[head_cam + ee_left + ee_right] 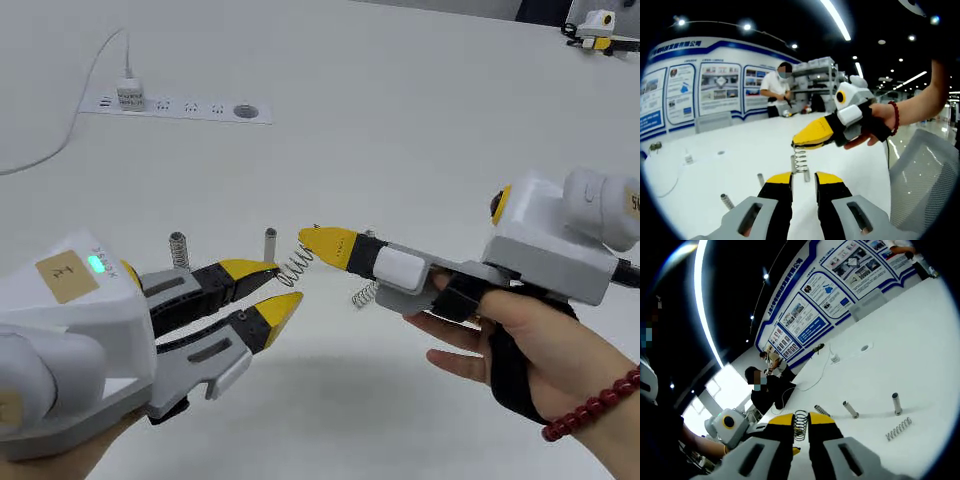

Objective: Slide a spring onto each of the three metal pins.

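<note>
Three metal pins stand on the white table. The left pin carries a spring; the middle pin is bare. My right gripper comes in from the right, shut on a spring that hangs tilted just right of the middle pin. The right gripper view has that spring between the yellow tips, with two bare pins beyond. A loose spring lies under the right gripper. My left gripper stands open at lower left, its tips close below the held spring.
A white power strip with a plugged charger and cable lies at the back left. Another gripper tool rests at the far right corner. A person stands at a bench in the background.
</note>
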`<state>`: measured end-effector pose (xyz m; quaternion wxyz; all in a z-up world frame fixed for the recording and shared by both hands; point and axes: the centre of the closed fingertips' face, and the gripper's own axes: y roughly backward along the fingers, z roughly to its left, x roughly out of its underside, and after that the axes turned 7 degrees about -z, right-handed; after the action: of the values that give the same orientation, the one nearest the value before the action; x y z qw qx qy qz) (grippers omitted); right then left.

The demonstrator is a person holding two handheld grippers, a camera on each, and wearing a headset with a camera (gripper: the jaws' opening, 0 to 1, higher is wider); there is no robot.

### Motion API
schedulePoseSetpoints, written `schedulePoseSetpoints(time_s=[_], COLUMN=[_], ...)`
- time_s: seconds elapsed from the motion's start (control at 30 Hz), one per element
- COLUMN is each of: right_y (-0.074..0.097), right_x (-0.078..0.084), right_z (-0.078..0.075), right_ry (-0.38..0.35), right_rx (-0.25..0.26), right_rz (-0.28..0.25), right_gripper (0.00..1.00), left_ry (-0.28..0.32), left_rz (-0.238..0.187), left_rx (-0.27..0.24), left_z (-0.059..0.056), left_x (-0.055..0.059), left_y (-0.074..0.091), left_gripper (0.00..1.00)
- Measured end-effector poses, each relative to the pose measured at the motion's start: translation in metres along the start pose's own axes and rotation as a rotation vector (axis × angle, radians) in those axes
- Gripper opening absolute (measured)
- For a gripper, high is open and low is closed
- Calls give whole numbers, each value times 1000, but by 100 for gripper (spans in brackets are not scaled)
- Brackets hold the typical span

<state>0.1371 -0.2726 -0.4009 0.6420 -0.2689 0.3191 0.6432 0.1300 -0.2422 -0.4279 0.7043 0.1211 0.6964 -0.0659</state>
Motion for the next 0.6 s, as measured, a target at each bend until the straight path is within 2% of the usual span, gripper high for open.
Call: schedulePoseSetpoints(time_s=[0.23,0.3,0.43,0.6], right_y=[-5,-7,-11,-18], right_x=[-3,-5,-10,-13], right_z=[-8,-10,-15,-19], right_ry=[138,174,259,304], right_rx=[46,57,70,66], right_rz=[5,1,-8,-21], right_gripper=[11,11,11,11], left_ry=[28,57,59,94], left_rz=[42,55,73,78], left_rx=[-10,-11,-21,-36], left_z=[1,1,2,4], left_x=[13,17,23,27], left_y=[5,6,9,12], left_gripper=[24,26,29,31])
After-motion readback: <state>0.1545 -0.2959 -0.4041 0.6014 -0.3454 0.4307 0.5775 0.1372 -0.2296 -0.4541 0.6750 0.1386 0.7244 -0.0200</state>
